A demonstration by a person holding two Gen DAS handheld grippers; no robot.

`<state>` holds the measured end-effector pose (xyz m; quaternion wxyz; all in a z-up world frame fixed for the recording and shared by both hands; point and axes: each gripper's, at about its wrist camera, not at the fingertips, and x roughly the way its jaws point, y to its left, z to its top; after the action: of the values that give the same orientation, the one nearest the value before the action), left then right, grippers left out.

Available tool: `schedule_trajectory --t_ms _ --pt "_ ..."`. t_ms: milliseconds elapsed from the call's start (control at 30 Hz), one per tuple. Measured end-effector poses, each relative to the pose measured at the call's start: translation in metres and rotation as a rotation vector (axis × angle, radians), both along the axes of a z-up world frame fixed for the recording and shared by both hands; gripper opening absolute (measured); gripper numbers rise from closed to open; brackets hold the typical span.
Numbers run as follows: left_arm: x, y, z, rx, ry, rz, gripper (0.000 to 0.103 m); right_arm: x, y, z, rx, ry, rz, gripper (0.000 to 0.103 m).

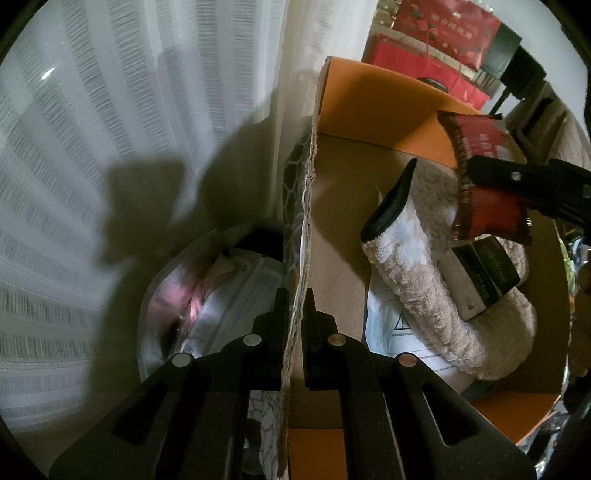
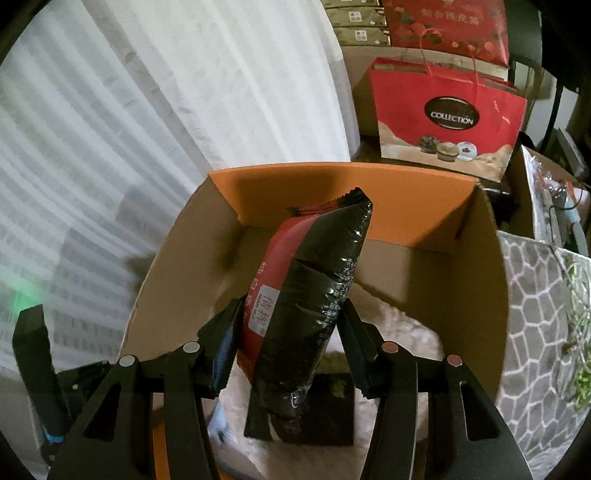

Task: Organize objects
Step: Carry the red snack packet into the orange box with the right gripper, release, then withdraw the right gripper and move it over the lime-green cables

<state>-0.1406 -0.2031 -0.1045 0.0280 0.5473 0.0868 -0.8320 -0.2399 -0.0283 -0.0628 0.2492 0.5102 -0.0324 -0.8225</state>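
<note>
Sheer white striped curtain [image 2: 147,110] — daylight behind it, red gift bags [image 2: 447,114] stacked beside.

Home room — sheer curtains [image 2: 166,92], red gift bag [image 2: 447,122], stacked gift boxes [image 2: 358,22].

the right gripper [image 2: 291,332] holds a red and black snack packet [image 2: 310,295] between its two fingers, the pads pressed against either side of it. the packet stands nearly upright, tilted a little to the right, its crimped top edge uppermost. it hangs over an open cardboard box [image 2: 476,280] with orange flaps. down in the box lies a beige towel [image 2: 399,328], and a small dark carton [image 2: 336,406] rests on it just behind the packet. a white curtain [image 2: 147,110] hangs to the left. behind the box stands a red gift bag [image 2: 443,122] marked "collection". a grey patterned surface [image 2: 535,314] shows to the right.
</note>
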Motion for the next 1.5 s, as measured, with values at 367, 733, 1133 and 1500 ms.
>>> schedule_trajectory --t_ms 367,733,1133,1500 --pt "0.0 0.0 0.0 0.001 0.001 -0.002 0.005 0.001 -0.005 -0.018 0.063 0.004 0.002 0.061" --pt "-0.002 -0.001 -0.002 -0.001 -0.003 0.002 0.005 0.008 0.013 0.006 0.12 0.082 -0.035 0.082" --pt "-0.003 -0.004 -0.003 -0.006 -0.01 0.002 0.005 0.021 0.049 0.032 0.108 0.117 -0.05 0.082" --pt "-0.001 -0.005 -0.004 -0.006 -0.016 0.003 0.005 0.026 0.113 0.051 0.133 0.151 -0.13 0.082"
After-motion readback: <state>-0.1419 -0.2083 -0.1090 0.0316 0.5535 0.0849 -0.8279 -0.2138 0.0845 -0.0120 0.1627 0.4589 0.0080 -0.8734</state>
